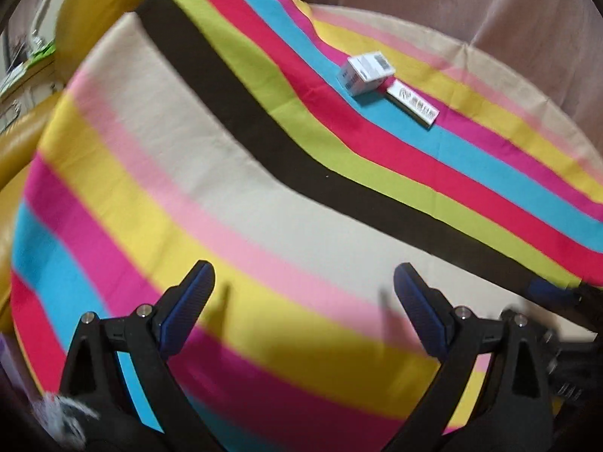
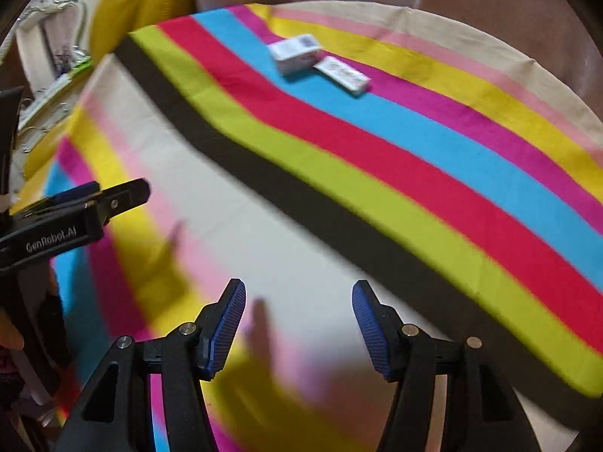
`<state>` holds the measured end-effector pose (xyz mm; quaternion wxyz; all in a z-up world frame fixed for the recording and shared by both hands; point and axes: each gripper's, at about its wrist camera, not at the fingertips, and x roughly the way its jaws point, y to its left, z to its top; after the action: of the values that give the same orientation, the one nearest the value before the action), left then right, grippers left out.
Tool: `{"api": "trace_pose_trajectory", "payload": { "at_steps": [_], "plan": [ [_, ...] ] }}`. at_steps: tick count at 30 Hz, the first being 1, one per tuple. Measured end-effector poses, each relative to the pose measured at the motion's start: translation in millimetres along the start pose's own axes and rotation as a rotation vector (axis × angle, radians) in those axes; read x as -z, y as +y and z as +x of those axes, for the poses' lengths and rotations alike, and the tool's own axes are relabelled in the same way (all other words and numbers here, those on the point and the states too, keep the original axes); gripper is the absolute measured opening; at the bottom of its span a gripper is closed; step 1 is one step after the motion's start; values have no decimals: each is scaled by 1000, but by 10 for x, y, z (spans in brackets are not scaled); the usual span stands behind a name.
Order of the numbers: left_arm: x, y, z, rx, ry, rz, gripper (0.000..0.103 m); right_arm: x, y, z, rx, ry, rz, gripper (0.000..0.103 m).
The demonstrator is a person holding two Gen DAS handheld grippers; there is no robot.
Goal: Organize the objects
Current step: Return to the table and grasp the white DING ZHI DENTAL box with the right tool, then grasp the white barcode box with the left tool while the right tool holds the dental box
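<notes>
Two small cartons are the only task items in view: a white box (image 1: 368,72) and a flat white packet (image 1: 413,103), lying on the striped cloth (image 1: 233,196) that covers the table, close to its far edge. The packet sits just beside the box, and the two appear to touch at one corner; blur makes this uncertain.

**Tool state.** The left gripper (image 1: 303,284) has its jaws spread wide and holds nothing. The right gripper (image 2: 299,301) is likewise spread, with nothing between its blue pads (image 2: 226,329). Both hover over the near portion of the table, well apart from the cartons. In the right wrist view the left gripper's finger (image 2: 94,203) appears at the left margin.

**Step in hand (judged).** Approach to the first pick; no item has yet been grasped.

**Procedure.**
1. Carry one gripper toward the far edge, keeping the jaws wide.
2. Select the white box first; it stands taller and offers clear side faces.
3. Align the pads parallel to two opposite faces before descending.
4. Approach from the side away from the packet, so that it is not nudged.
5. Close gently; light cardboard is likely to crush.

**Caution.** The cloth may wrinkle and drag the items if a fingertip scrapes it.
</notes>
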<state>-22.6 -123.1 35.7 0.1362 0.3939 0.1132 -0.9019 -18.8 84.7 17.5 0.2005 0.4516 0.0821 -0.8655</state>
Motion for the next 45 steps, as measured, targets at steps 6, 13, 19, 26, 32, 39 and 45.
{"api": "trace_pose_trajectory", "payload": {
  "at_steps": [6,13,19,26,32,39,45],
  "plan": [
    [26,-67,242,-19,83,42,100,-556,-235,310,60,-65,-134,60],
    [79,-75,236,-28,100,69,103,-1484,-483,933,77,-119,-193,60],
    [64,-96,303,-26,99,64,103,-2116,-447,1505,89,-96,-259,60],
    [93,-86,265,-26,97,61,103,-2097,-334,1450,35,-54,-317,32],
    [83,-80,266,-25,97,61,103,-1232,-455,616,-144,108,-252,32],
    [100,-74,240,-26,97,61,103,-510,-608,512,-96,163,-205,34],
    [80,-65,253,-29,99,61,103,-548,-623,695,-84,68,-158,37]
  ]
}}
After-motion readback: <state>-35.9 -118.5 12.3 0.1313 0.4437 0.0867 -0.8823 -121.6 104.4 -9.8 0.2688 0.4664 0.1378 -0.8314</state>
